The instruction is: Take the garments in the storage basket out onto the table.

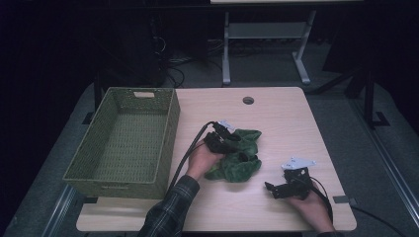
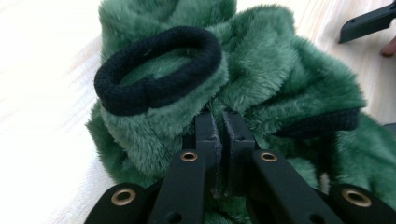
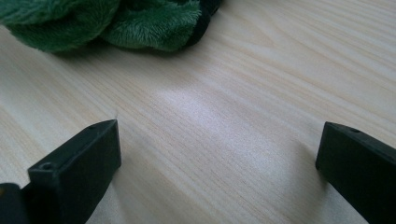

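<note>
Jaws of left gripper clenched on a fold of the green fleece, black cuff just above. Fleece lies bunched mid-table, right of the basket. Right gripper jaws spread wide, nothing between, resting low over bare wood near the fleece, held by right hand.

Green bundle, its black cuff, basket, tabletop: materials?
Green bundle: plush, fleece-like fabric, matte; a dense short pile shows, the left gripper shut on it.
Black cuff: ribbed knit band, probably elastic, matte.
Basket: looks like woven or perforated plastic or paper cord, olive green; fine grid of holes.
Tabletop: light wood or wood-look laminate; straight grain, soft sheen.
</note>
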A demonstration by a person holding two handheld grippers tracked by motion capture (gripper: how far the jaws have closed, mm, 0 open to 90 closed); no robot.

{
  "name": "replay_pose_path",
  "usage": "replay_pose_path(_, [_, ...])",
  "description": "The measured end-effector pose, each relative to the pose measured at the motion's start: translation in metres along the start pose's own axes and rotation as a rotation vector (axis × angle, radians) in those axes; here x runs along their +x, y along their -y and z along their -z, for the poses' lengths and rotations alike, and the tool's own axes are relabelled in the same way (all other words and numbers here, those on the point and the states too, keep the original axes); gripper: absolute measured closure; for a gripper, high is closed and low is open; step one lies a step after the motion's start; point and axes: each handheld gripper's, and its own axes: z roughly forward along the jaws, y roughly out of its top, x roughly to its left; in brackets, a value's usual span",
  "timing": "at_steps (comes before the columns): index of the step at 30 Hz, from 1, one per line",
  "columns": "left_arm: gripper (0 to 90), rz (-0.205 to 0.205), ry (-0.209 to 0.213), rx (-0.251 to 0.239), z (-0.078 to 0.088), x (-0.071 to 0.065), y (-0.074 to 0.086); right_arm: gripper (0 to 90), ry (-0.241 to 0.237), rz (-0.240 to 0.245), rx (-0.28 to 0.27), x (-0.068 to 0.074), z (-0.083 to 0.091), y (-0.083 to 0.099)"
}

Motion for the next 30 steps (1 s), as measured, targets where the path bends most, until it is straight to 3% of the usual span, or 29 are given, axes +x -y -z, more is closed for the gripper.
replay_pose_path(3, [79.2, -0.007, -0.01, -0.014, 0.004, -0.001, 0.0, 0.0, 0.0, 0.0, 0.0, 0.0, 0.0, 0.0])
replay_pose_path(5, [67.3, -0.017, -0.014, -0.022, 0.01, -0.004, -0.001, 0.0, 0.0, 0.0, 0.0, 0.0, 0.0, 0.0])
replay_pose_path(6, [67.3, -0.011, -0.017, -0.033, 0.013, -0.007, -0.002, 0.0, 0.0, -0.001, 0.0, 0.0, 0.0, 0.0])
replay_pose_path(7, [57.7, -0.021, -0.017, -0.03, 0.018, -0.009, -0.003, 0.0, 0.0, 0.0, 0.0, 0.0, 0.0, 0.0])
replay_pose_path(12, [46.8, -0.075, -0.029, -0.04, 0.037, -0.027, -0.004, 0.0, -0.001, -0.002, 0.0, 0.0, 0.0, 0.0])
replay_pose_path(18, [45.4, -0.081, 0.002, -0.093, 0.052, -0.048, 0.001, 0.0, 0.0, -0.001, 0.0, 0.0, 0.0, 0.0])
replay_pose_path(20, [45.8, -0.107, 0.005, -0.093, 0.055, -0.055, 0.002, 0.0, -0.001, 0.0, 0.001, 0.0, 0.0, 0.0])
replay_pose_path(25, [47.4, -0.108, 0.022, -0.119, 0.053, -0.074, 0.006, 0.0, 0.0, 0.0, 0.001, 0.0, 0.0, 0.0])
replay_pose_path(30, [47.9, -0.119, 0.039, -0.107, 0.042, -0.091, 0.013, 0.0, -0.001, 0.001, 0.001, 0.0, 0.0, 0.0])
